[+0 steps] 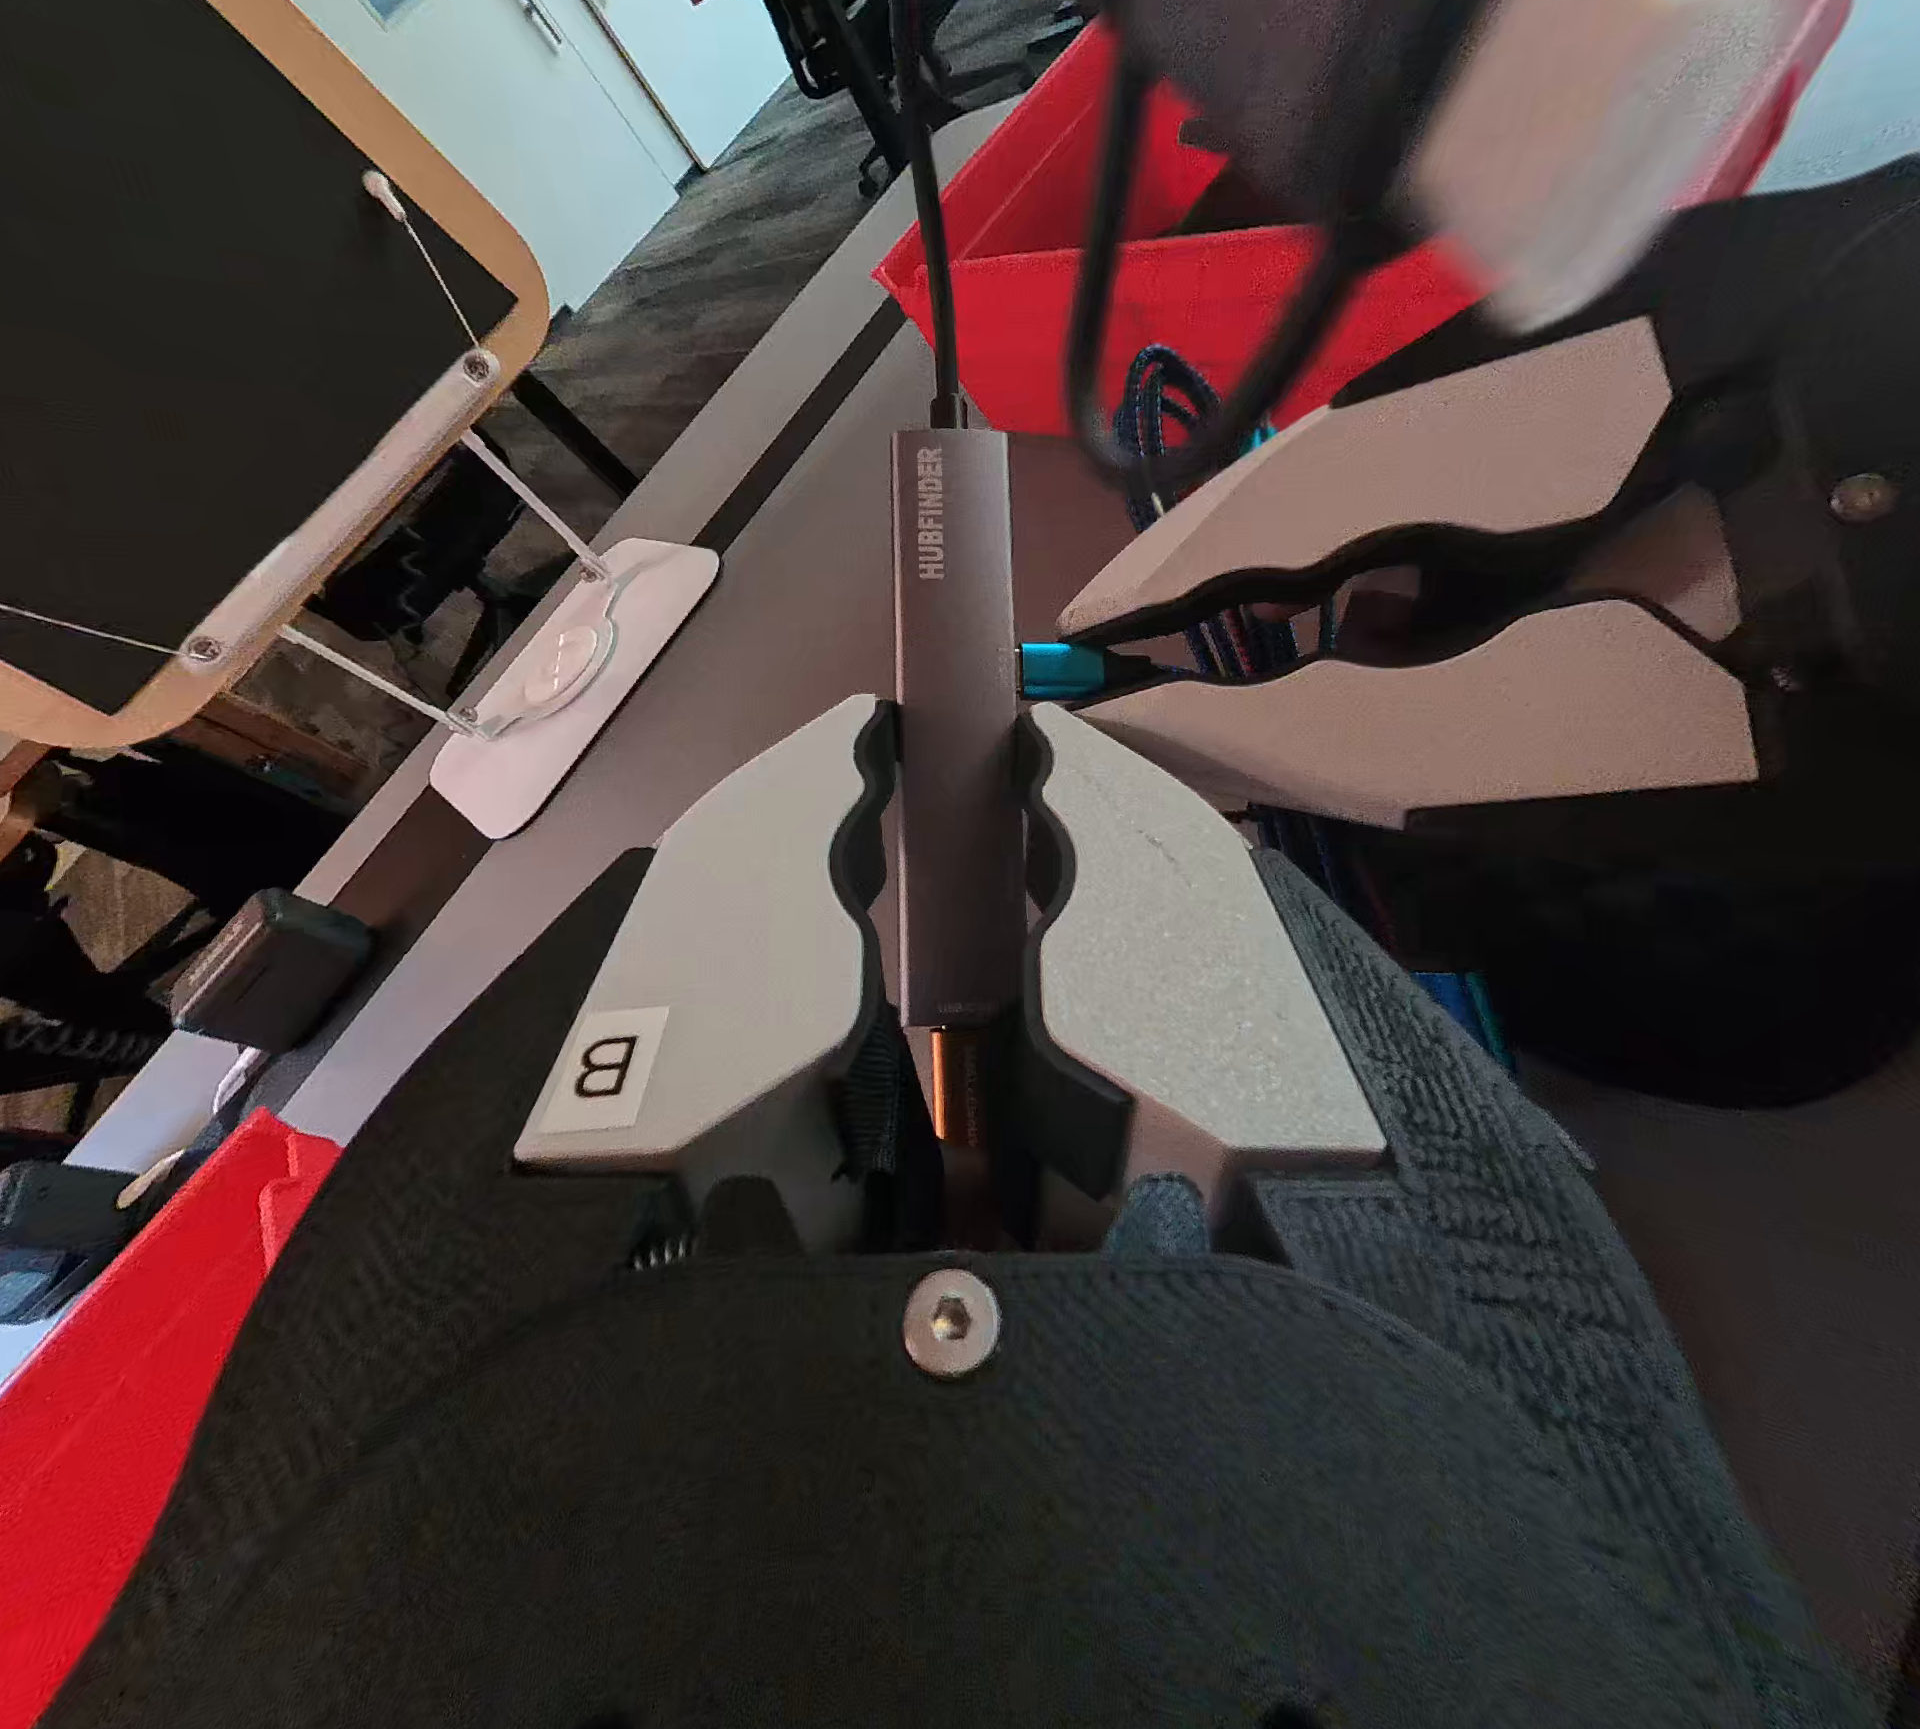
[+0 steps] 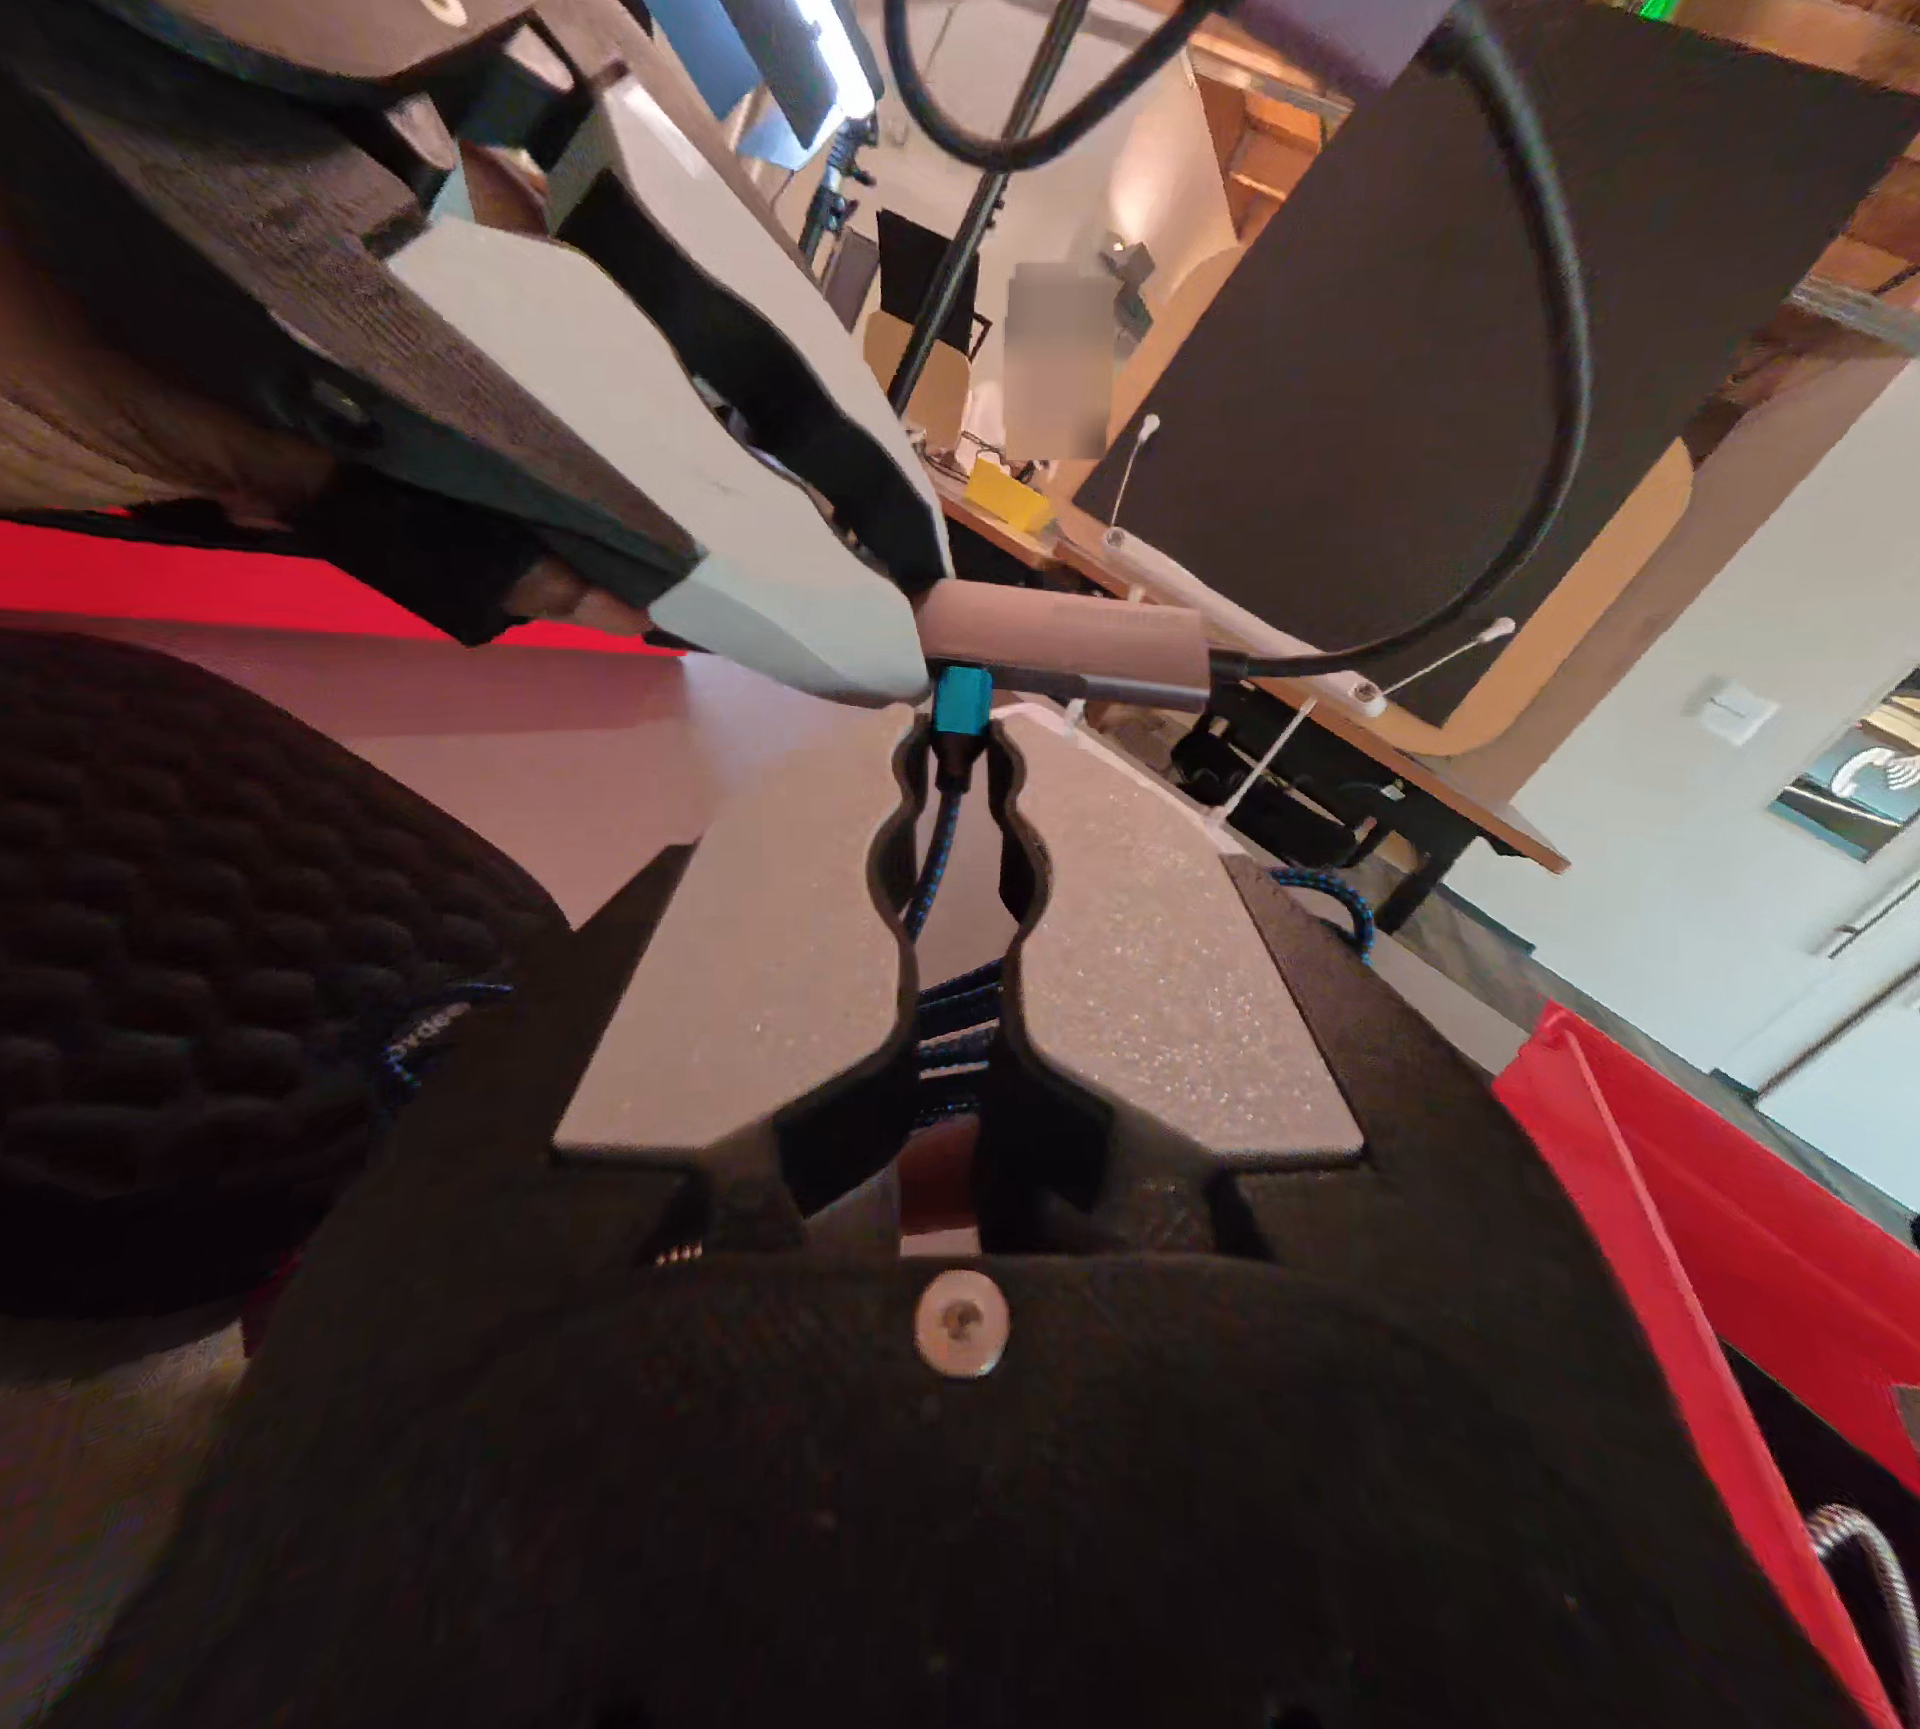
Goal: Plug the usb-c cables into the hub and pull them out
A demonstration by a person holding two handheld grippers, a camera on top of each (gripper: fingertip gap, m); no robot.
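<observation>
Left wrist view first: the left gripper has its jaws closed on the long grey hub, pinching the slim body near its middle so the hub runs straight out along the fingers, lifted above the grey desk. A black lead leaves the hub's far end and loops upward. An orange-tipped plug shows at the hub's near end, between the finger bases; whether it is fully seated cannot be told. To the right, the right gripper comes in sideways, its tips clamped on a blue usb-c plug whose nose meets the hub's side face. Right wrist view: the right gripper is closed narrowly on that plug, the braided blue-black cable trailing back between its fingers; the hub lies crosswise just beyond the tips, touching the plug. Judgement: this plug is at or in its port, depth unclear, so either insertion or withdrawal is under way. More braided cable lies near a red bin, suggesting work remains.
</observation>
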